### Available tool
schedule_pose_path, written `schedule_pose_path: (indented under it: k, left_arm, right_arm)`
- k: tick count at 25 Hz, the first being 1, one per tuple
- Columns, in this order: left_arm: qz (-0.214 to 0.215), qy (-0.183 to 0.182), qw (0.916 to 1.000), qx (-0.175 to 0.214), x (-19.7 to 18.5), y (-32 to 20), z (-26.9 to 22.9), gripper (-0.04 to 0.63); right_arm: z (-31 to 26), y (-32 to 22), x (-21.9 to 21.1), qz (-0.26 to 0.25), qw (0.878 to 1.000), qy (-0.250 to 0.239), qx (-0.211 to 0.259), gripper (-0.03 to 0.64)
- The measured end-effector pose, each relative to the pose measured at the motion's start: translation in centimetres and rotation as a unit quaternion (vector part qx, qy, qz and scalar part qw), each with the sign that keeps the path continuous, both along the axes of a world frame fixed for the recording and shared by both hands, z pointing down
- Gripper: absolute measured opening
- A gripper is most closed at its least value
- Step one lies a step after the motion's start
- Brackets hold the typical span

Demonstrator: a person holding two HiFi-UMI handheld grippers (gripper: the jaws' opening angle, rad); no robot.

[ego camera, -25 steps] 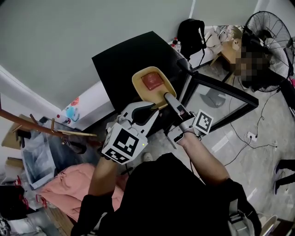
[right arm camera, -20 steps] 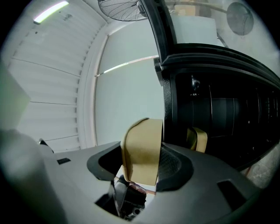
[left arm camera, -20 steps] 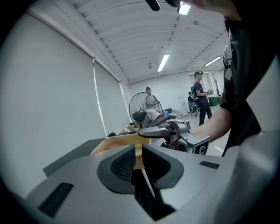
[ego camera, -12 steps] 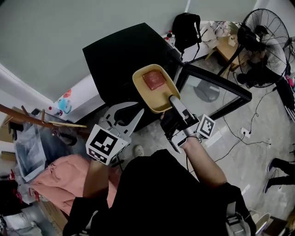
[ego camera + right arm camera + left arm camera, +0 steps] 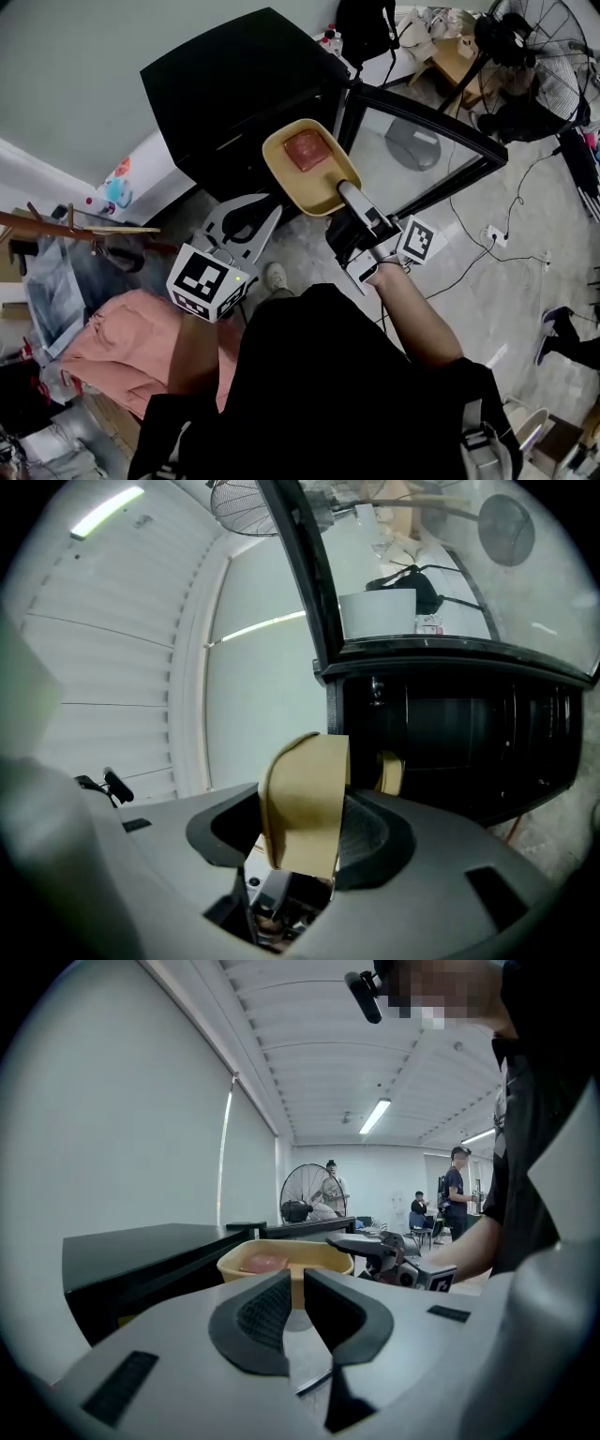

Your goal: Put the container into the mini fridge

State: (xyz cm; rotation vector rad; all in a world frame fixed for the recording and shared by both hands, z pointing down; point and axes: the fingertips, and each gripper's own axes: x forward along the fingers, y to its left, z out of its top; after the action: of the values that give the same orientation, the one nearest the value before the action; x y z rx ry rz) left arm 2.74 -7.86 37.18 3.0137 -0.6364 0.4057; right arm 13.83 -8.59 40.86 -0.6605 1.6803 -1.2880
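Note:
A yellow container with a reddish block inside hangs in the air before the open front of the black mini fridge. My right gripper is shut on its near rim, and in the right gripper view the yellow wall sits clamped between the jaws. The fridge's dark inside is just ahead, and its glass door stands swung open to the right. My left gripper is lower and to the left of the container, shut on nothing.
A standing fan and cables lie beyond the open door at the right. A black backpack leans behind the fridge. Pink cloth and a wooden rack are at the left. People stand far across the room.
My right gripper has carried the container closer to the fridge's open front. My left gripper has dropped down and left, away from the container, and rolled.

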Motion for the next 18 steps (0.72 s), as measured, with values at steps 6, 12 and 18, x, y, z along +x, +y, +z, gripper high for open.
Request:
schedule_pose_path:
  k: [6,12,18]
  left_arm:
    - [-0.029,0.01,0.9995,-0.008,-1.4,1.1,0.7,0.055]
    - [-0.058,-0.017,0.9979,-0.024,-3.9,2.0,2.3,0.055]
    - [-0.079,-0.026,0.996,-0.033,-6.2,1.0,3.0,0.055]
  right_arm:
    - [3.7,-1.2,-0.5,-0.002,0.999,0.023,-0.032,0.227]
    - [6.3,-3.7,-0.8,-0.004,0.999,0.023,-0.038,0.227]
    - [8.5,-7.8,-0.2,0.012,0.998,0.026,-0.055,0.227]
